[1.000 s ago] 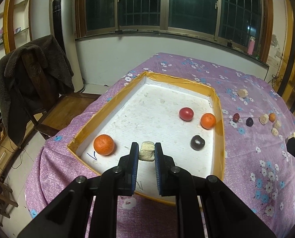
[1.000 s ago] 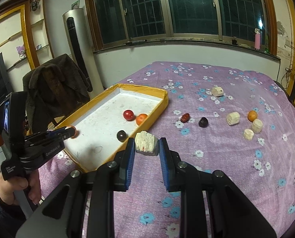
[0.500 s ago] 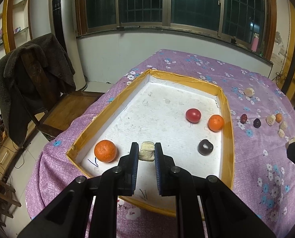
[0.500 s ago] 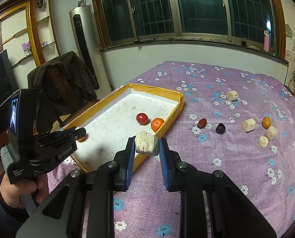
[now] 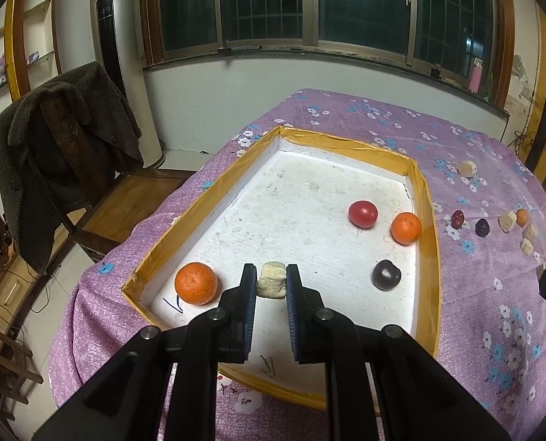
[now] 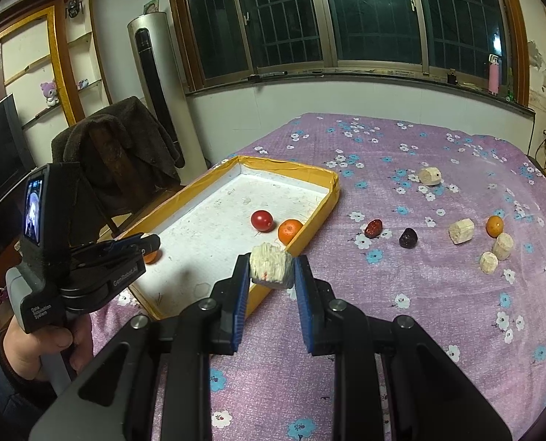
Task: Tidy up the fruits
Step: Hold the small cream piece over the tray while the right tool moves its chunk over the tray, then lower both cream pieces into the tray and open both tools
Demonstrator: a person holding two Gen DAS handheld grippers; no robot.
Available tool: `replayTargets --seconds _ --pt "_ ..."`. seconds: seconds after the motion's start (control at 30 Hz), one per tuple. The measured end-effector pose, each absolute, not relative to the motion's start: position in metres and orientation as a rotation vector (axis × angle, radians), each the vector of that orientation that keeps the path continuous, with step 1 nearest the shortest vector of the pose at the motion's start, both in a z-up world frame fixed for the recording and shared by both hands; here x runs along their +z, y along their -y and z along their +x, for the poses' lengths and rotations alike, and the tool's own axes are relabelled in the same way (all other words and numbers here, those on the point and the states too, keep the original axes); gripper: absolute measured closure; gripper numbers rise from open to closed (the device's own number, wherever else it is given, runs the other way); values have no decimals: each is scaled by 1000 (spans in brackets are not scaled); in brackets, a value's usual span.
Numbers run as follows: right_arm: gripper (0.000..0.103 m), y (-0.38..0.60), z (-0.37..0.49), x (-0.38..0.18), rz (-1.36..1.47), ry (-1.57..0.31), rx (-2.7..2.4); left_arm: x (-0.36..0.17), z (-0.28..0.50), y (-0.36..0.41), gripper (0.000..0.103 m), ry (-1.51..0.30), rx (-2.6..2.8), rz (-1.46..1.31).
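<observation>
My left gripper [image 5: 271, 281] is shut on a small pale fruit chunk [image 5: 271, 285] and holds it over the near end of the yellow-rimmed white tray [image 5: 350, 145]. In the tray lie a large orange [image 5: 196, 283], a red tomato [image 5: 363, 214], a small orange [image 5: 405, 228] and a dark plum [image 5: 386, 275]. My right gripper [image 6: 271, 270] is shut on a bigger pale chunk [image 6: 271, 266] and holds it above the tray's right rim [image 6: 311, 228]. The left gripper [image 6: 89, 268] also shows in the right wrist view.
On the purple flowered cloth [image 6: 401, 323] right of the tray lie a red date [image 6: 373, 228], a dark date [image 6: 407, 238], a small orange [image 6: 495, 225] and several pale chunks [image 6: 461, 231]. A chair with a dark coat [image 5: 63, 147] stands left of the table.
My right gripper has carried its chunk left and up, from the cloth toward the tray's right rim. My left gripper has drawn back slightly with its chunk.
</observation>
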State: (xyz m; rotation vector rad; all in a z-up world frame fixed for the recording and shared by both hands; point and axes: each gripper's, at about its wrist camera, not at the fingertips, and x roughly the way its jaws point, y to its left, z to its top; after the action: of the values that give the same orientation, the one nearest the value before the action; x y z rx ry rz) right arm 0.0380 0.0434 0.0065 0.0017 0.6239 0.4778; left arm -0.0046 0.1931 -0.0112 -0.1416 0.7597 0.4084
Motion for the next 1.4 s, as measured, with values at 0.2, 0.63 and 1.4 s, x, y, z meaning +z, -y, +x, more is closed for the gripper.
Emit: replayTargets --seconds 0.2,0.63,1.4 --pt "77 -45 37 7 -1 -624 481 -12 -4 -196 89 -760 412 -146" --pt "77 -62 49 8 -25 -631 494 -16 0 -203 89 -775 411 -151" --pt "77 -116 183 -15 -80 -774 514 -27 44 -221 89 -845 418 -174"
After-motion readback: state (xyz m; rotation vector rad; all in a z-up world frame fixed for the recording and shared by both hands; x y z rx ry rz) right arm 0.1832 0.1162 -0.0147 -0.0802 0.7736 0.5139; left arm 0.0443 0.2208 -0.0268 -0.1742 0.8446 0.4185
